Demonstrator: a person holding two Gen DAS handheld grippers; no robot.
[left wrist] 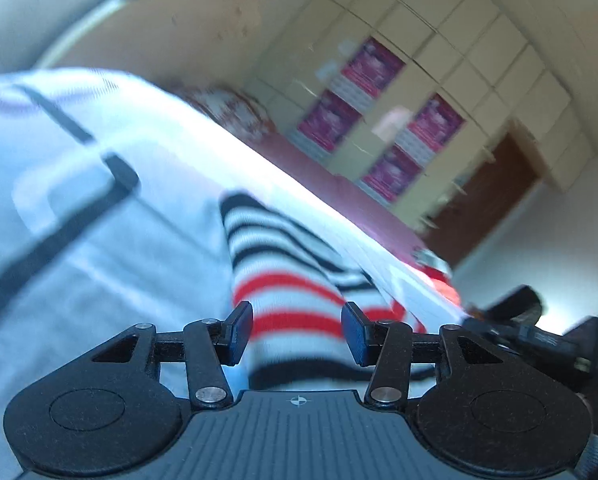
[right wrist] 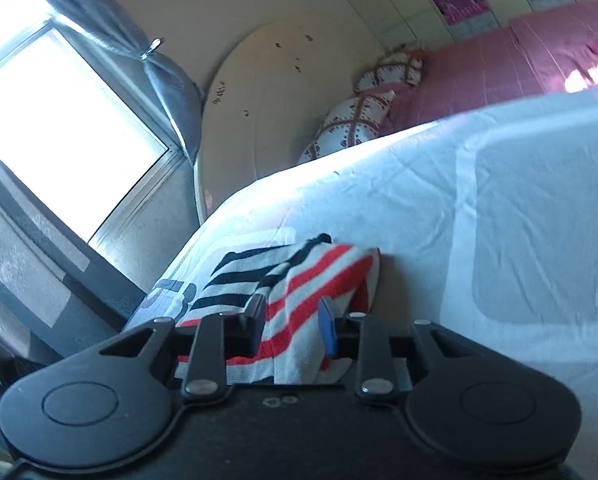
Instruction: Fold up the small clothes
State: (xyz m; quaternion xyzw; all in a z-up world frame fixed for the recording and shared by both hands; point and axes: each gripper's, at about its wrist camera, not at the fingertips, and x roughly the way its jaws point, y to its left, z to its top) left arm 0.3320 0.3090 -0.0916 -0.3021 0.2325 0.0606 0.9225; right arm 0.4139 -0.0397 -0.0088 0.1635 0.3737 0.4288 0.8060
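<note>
Striped in red, black and white, the small garment (left wrist: pixel 291 280) lies on the pale sheet (left wrist: pixel 99 280), right between the spread fingers of the left gripper (left wrist: pixel 297 332); the right gripper (right wrist: pixel 293 330) gapes too, straddling its folded edge.

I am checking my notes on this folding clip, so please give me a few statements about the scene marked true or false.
1. The striped garment has red and black stripes on white. True.
2. The garment lies on a bare wooden table. False: it lies on a pale blue-white sheet.
3. The left tool has its fingers apart with the garment between them. True.
4. The right tool is shut tight with nothing between its fingers. False: its fingers stand apart, with striped cloth between them.
5. A bright window shows in the right wrist view. True.
</note>
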